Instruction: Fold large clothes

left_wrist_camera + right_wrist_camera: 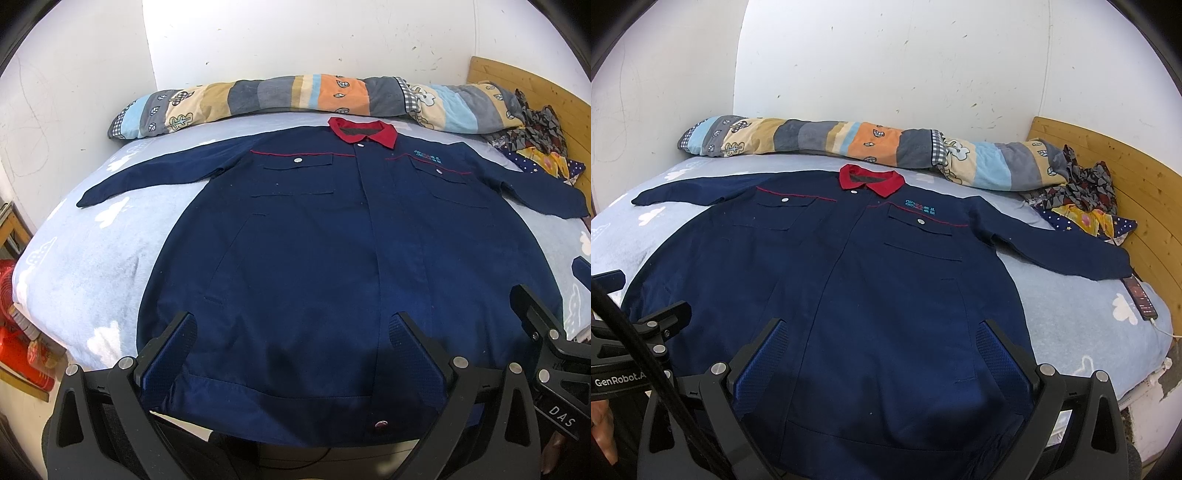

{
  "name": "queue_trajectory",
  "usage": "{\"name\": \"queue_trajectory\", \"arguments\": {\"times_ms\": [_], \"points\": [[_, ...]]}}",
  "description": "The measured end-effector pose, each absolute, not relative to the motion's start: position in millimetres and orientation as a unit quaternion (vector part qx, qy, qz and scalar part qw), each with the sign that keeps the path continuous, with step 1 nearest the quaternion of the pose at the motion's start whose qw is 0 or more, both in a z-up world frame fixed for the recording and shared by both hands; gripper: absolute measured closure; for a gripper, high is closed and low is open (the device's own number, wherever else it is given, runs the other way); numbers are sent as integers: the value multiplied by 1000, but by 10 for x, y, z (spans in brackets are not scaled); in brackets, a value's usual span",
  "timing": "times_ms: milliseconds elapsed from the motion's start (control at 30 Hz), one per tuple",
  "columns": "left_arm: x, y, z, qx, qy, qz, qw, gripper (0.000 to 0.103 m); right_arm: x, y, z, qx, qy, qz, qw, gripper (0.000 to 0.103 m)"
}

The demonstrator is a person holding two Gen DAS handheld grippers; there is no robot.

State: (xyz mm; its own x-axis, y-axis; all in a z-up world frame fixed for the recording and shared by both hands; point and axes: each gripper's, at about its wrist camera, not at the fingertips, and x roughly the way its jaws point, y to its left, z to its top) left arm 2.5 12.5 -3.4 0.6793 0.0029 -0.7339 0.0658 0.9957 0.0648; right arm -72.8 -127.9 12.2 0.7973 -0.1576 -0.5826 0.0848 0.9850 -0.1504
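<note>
Left wrist view: the left gripper (pixel 291 332) hangs low at the bottom of the frame, its two fingers spread wide and pinching nothing, aimed up the frame over the hem of a navy work jacket (pixel 332 240). The right gripper (pixel 543 332) shows at the lower right edge, just beside it. In the right wrist view the right gripper (pixel 882 336) is likewise spread wide over the jacket's lower part, empty, with the left gripper (pixel 642 332) at the lower left edge.

The jacket lies flat, front up, on the light blue bed sheet (pixel 92 258) and fills the middle of both frames. Its long axis runs from the hem at the bottom to the red collar (pixel 364 132) at the top; both sleeves stretch out left and right. A rolled patterned quilt (pixel 295 96) lies beyond the collar, and a phone (pixel 1141 297) rests by the right cuff.
</note>
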Motion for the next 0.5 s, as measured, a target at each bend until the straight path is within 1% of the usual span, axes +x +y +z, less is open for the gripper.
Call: {"name": "queue_trajectory", "arguments": {"times_ms": [500], "points": [[30,117,-32,43,401,-17,915,0,-724,-1286,114,-58,313,-64,946,0]]}}
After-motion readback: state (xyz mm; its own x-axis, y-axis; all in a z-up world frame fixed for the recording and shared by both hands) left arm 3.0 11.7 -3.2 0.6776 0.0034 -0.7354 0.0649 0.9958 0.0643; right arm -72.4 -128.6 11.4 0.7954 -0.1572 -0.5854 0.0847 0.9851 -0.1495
